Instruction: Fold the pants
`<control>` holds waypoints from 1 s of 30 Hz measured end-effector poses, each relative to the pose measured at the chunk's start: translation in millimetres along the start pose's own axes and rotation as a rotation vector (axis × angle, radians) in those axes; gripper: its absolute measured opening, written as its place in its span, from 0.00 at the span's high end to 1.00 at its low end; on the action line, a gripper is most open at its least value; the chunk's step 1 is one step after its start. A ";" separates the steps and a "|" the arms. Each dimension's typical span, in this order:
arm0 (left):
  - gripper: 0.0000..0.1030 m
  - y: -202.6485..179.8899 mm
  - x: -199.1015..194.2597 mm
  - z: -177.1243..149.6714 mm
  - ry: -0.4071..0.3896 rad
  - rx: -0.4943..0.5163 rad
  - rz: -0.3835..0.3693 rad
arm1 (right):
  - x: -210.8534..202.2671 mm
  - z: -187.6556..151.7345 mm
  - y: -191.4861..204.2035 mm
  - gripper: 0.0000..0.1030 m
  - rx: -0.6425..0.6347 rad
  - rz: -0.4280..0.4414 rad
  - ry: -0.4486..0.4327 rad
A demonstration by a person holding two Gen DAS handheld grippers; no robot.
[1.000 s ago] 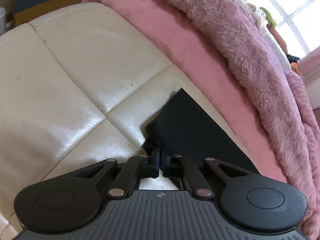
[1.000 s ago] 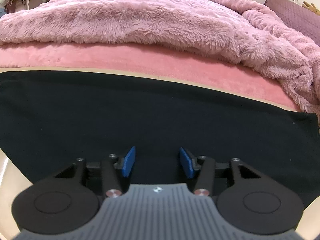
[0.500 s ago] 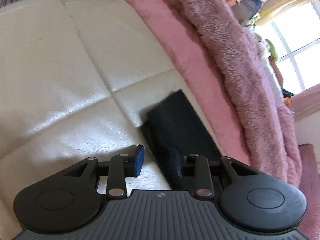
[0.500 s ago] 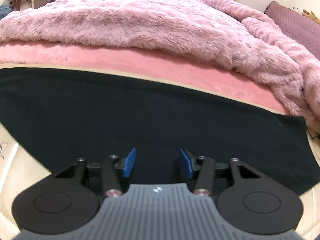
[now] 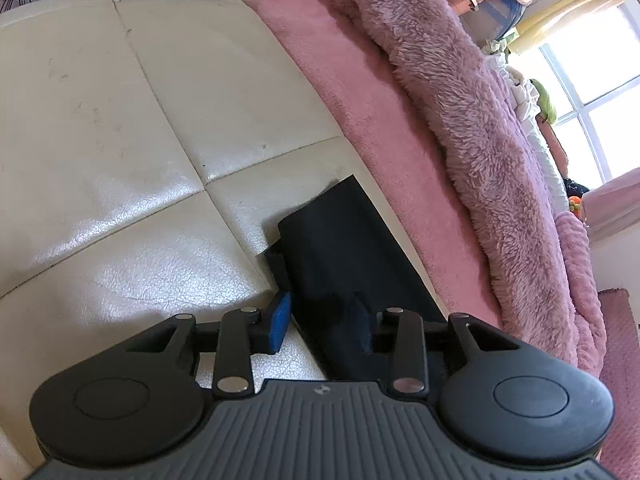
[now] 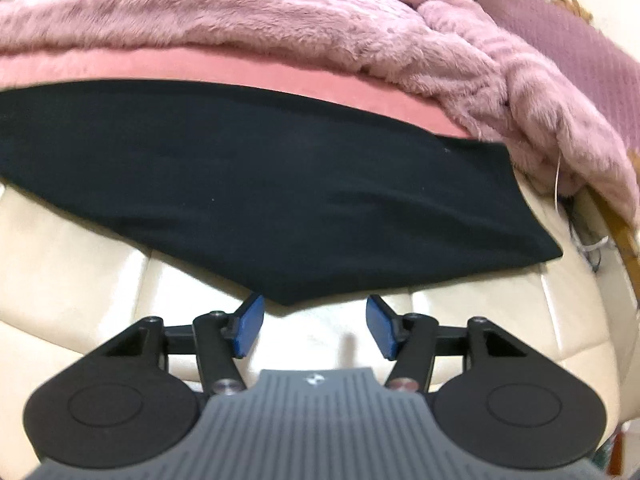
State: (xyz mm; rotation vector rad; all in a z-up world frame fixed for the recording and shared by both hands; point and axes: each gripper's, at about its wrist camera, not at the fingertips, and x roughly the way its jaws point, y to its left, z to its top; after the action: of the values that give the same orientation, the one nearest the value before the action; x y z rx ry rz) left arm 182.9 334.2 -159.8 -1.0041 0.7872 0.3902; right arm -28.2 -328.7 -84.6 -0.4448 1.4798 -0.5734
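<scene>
While both grippers (left (image 5: 322, 322), right (image 6: 314, 326)) gape, pants (image 6: 280, 184) run off-frame.

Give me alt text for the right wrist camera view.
Black pants lie flat on a cream cushion, with the open right gripper just short of their near edge, holding nothing. A fluffy pink blanket lies behind the pants.

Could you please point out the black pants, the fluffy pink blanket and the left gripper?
black pants (image 6: 280, 184), right wrist view, middle of the flat fabric.
fluffy pink blanket (image 5: 472, 120), left wrist view, its furry edge.
left gripper (image 5: 326, 320), left wrist view, between its open fingertips.
</scene>
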 end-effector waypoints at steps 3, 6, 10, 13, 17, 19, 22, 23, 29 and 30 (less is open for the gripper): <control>0.58 -0.1 0.4 0.1 0.003 0.001 0.000 | 3.2 3.1 17.6 0.49 -0.110 -0.012 -0.028; 0.58 0.1 0.9 -0.2 0.003 0.000 0.000 | 12.0 1.4 42.0 0.53 -0.281 -0.042 -0.022; 0.64 0.7 1.6 0.3 0.002 0.005 0.006 | 14.9 5.9 53.7 0.99 -0.406 -0.078 -0.055; 0.70 3.3 3.1 1.6 0.004 0.005 0.016 | 9.8 12.3 38.6 1.00 -0.350 -0.058 -0.057; 0.71 7.3 3.0 1.7 0.002 -0.012 0.000 | 18.6 8.2 33.3 1.00 -0.333 -0.024 0.005; 0.71 9.1 2.9 1.1 -0.003 -0.022 -0.007 | 23.5 7.4 36.0 0.97 -0.329 -0.016 0.012; 0.71 10.8 4.2 -0.4 -0.019 -0.031 -0.018 | 26.9 10.2 34.9 0.86 -0.308 0.008 0.028; 0.71 11.2 4.6 -1.4 -0.027 -0.032 -0.020 | 25.1 10.7 35.9 0.82 -0.316 0.012 0.024; 0.95 2.9 2.5 -11.4 -0.101 0.011 0.043 | 7.8 25.9 18.6 0.56 -0.146 0.090 -0.059; 0.96 0.5 1.9 -12.5 -0.110 0.013 0.057 | 10.3 30.5 14.2 0.55 -0.110 0.091 -0.064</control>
State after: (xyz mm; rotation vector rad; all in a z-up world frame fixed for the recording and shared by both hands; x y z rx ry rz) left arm 178.8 323.5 -165.2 -0.9413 0.7197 0.4848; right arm 3.5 -325.8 -99.8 -0.4753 1.4669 -0.4037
